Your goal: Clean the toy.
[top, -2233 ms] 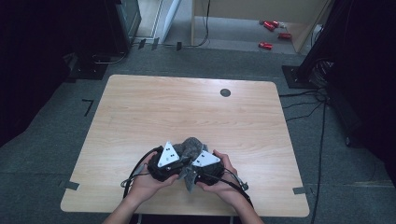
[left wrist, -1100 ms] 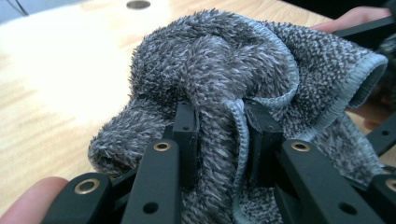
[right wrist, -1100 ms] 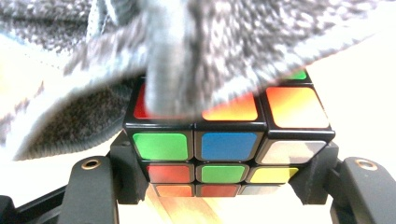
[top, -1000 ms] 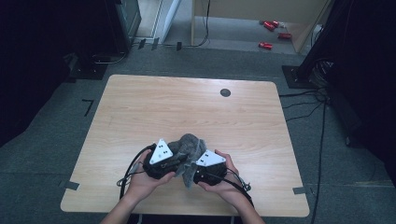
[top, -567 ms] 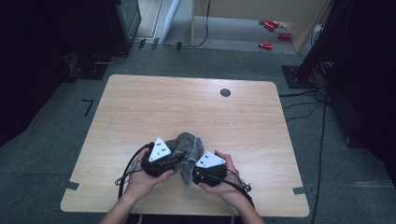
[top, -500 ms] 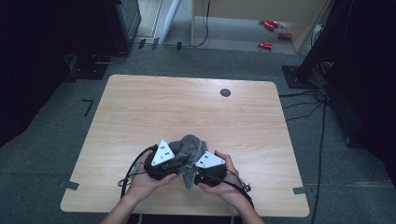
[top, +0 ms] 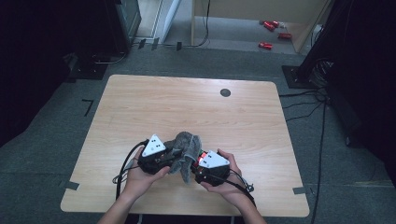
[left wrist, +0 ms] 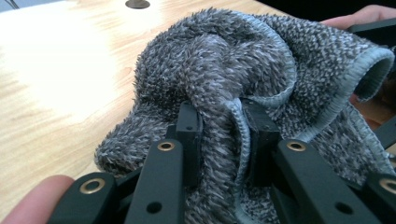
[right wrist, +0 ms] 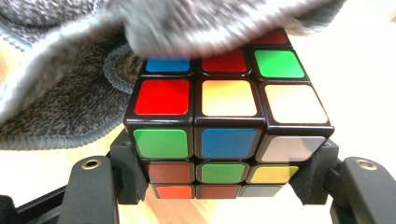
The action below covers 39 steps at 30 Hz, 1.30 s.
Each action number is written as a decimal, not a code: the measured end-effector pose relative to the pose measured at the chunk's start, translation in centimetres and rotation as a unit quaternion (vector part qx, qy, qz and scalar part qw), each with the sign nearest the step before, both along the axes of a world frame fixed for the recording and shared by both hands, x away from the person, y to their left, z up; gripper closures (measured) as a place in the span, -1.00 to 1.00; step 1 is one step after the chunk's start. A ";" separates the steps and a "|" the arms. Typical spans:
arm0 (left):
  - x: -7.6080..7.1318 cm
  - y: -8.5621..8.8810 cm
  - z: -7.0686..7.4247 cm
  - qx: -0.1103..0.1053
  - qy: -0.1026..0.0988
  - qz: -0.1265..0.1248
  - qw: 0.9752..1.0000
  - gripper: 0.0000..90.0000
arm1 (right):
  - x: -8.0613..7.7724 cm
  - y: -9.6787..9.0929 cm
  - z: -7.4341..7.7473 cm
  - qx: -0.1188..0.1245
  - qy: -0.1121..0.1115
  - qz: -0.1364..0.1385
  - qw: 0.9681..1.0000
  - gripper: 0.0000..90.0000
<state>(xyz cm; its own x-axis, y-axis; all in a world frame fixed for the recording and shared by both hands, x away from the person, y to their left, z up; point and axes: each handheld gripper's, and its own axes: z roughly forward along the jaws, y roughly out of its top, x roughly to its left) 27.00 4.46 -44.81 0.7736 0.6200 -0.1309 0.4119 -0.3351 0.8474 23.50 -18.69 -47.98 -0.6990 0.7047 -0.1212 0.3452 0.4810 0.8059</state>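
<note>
Left gripper [left wrist: 219, 121]: jaws are clamping a bunched fold of the grey cloth [left wrist: 261, 70]; they have just been closing, and the pile with one hemmed edge is now pinched between the pads. The grip is gathering the cloth into a wad, probably so it can be rubbed over a surface rather than dragged flat.

Right gripper [right wrist: 219, 186]: jaws are gripping the cube [right wrist: 224, 121] by two opposite sides, low on its body. Holding it low is leaving the top and front faces free, which suits wiping. Colours are scrambled: red, green, blue, yellow and white stickers are mixed across the faces in view.

The cloth is lying over the far top edge of the cube, touching it and hiding part of the back row of stickers. It is blurred there in the right gripper view, so it is likely moving across the cube.

Outward from the cube: both hands are holding the grippers close together, left hand [top: 140, 175] and right hand [top: 224, 179] on either side of it, the cloth bridging the gap. All this is sitting near the table's [top: 154, 107] near edge, centred. A small dark disc [top: 225, 92] is lying well apart from the cube, toward the far edge.

Judgement: wiping is under way.
</note>
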 end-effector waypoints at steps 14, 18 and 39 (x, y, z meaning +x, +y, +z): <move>1.0 1.5 -1.5 -0.041 0.029 -0.103 0.993 0.67 | -1.1 -1.8 1.8 0.077 -0.065 0.047 0.994 -0.24; 0.6 1.7 -1.4 -0.055 0.011 -0.110 0.992 0.68 | -1.1 -2.5 2.3 0.095 -0.065 0.059 0.992 -0.24; 1.0 1.9 -2.1 -0.049 0.028 -0.107 0.993 0.67 | -1.2 -1.2 1.2 0.052 -0.050 0.082 0.994 -0.24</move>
<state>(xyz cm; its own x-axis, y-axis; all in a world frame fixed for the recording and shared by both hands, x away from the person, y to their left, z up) 28.00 6.39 -46.92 0.8755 0.4252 -0.2294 0.3886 -0.3374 0.8574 22.29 -19.92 -46.74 -0.7941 0.5942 -0.1280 0.1849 0.4368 0.8804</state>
